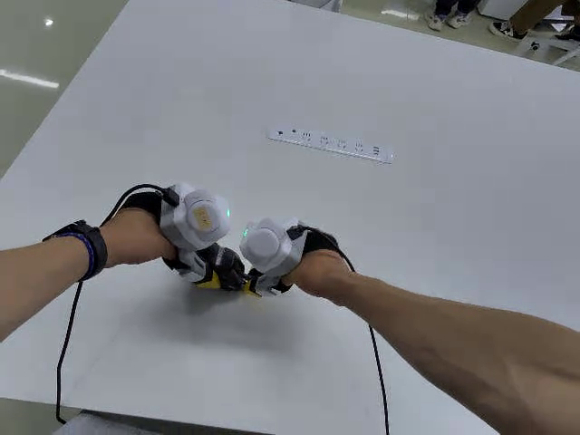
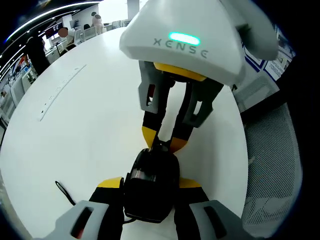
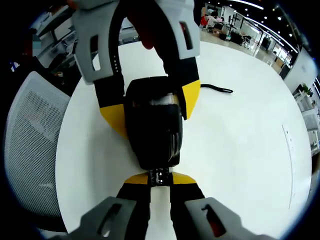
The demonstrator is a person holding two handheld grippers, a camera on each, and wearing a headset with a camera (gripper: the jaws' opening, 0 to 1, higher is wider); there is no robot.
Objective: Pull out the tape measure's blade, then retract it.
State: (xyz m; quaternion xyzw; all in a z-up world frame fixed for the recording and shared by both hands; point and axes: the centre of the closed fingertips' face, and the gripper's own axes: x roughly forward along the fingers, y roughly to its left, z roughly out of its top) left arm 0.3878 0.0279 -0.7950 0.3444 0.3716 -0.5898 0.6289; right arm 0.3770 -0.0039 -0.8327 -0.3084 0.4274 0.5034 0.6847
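Observation:
The black tape measure (image 2: 150,185) sits low over the white table (image 1: 408,208), between the two grippers that face each other. My left gripper (image 2: 150,186) is shut on its body, yellow pads (image 2: 111,182) pressing both sides. My right gripper (image 3: 160,178) is shut on the blade's end hook (image 3: 159,176), right at the case mouth, with almost no blade drawn out. The case (image 3: 152,130) lies just beyond that hook, with the left gripper (image 3: 152,107) around it. In the head view the tape measure (image 1: 227,270) is mostly hidden between the left gripper (image 1: 216,272) and the right gripper (image 1: 250,285).
A white power strip (image 1: 331,145) lies farther back on the table. A thin black strap (image 3: 216,90) rests on the surface beside the tape measure. A grey mesh chair (image 3: 35,145) stands off the near table edge. Black cables (image 1: 68,335) trail from both grippers.

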